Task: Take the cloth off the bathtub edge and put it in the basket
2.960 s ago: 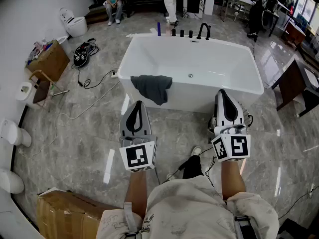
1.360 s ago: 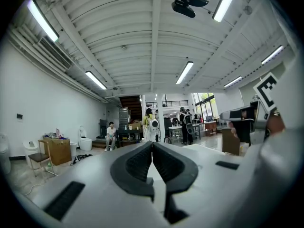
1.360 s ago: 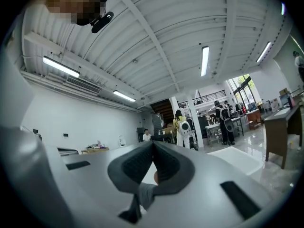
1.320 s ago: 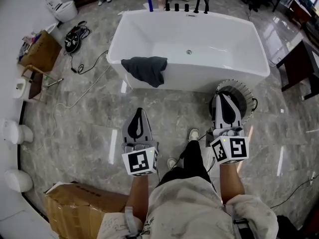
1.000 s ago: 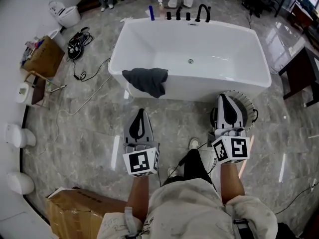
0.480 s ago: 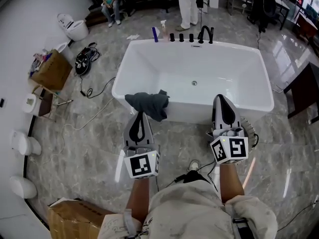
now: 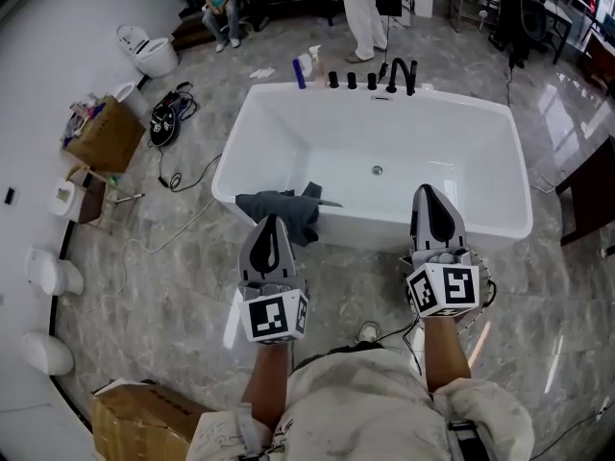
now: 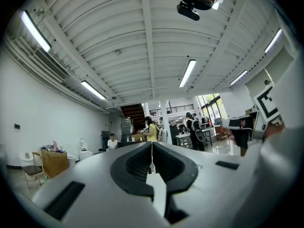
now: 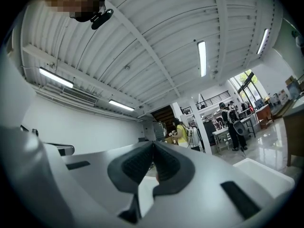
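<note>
A dark grey cloth (image 7: 284, 208) hangs crumpled over the near left rim of the white bathtub (image 7: 480, 221). In the head view my left gripper (image 7: 270, 220) is held level with its tip just short of the cloth's lower edge; its jaws are shut with nothing between them (image 8: 152, 144). My right gripper (image 7: 428, 191) reaches over the tub's near right rim, also shut and holding nothing (image 9: 153, 144). The round wire basket (image 7: 486, 290) stands on the floor by the tub, mostly hidden beneath the right gripper. Both gripper views look over the room and ceiling, not at the cloth.
Black taps (image 7: 399, 71) and bottles (image 7: 300, 70) line the tub's far rim, with people (image 7: 366, 10) beyond. Cables (image 7: 176, 109), a cardboard box (image 7: 99, 131) and toilets (image 7: 152, 53) lie left. Another box (image 7: 135, 421) sits near left. A dark table (image 7: 588, 190) stands right.
The view has closed in on the tub: cloth and rim now lie right at the gripper tips. The basket has slid under the right gripper. Both grippers stay shut.
</note>
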`<state>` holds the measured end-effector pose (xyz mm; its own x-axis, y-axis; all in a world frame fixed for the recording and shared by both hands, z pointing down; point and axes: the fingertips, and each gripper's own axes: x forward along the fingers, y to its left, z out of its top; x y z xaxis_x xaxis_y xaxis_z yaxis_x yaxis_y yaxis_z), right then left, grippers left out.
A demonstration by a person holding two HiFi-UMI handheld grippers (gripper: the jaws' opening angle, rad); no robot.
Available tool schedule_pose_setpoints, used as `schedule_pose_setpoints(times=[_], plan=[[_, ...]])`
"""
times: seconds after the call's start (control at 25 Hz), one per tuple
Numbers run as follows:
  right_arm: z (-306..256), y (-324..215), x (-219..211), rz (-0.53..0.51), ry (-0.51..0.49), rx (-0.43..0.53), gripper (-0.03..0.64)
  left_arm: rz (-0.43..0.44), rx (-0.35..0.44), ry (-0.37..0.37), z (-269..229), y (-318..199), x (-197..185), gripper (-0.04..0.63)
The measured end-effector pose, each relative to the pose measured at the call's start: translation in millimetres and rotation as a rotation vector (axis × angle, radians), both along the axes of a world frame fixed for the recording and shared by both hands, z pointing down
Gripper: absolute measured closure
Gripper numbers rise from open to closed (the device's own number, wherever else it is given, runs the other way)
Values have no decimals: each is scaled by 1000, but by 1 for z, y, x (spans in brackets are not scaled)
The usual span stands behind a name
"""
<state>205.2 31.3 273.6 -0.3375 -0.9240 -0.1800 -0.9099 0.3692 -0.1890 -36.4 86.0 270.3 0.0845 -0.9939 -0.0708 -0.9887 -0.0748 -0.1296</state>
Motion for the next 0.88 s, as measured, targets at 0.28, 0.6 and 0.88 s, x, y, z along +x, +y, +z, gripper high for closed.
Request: schedule_pose_setpoints(times=[0.28, 0.6, 0.88], plan=[[24, -33, -13, -35, -29, -57, 627, -28, -30, -27, 9, -16, -8, 591], [32, -56, -70, -72, 16, -69, 627, -63, -29, 12, 21, -34, -63, 591], [9, -77, -153, -87, 81, -33, 627, -71, 1, 58, 17, -57, -146, 591]])
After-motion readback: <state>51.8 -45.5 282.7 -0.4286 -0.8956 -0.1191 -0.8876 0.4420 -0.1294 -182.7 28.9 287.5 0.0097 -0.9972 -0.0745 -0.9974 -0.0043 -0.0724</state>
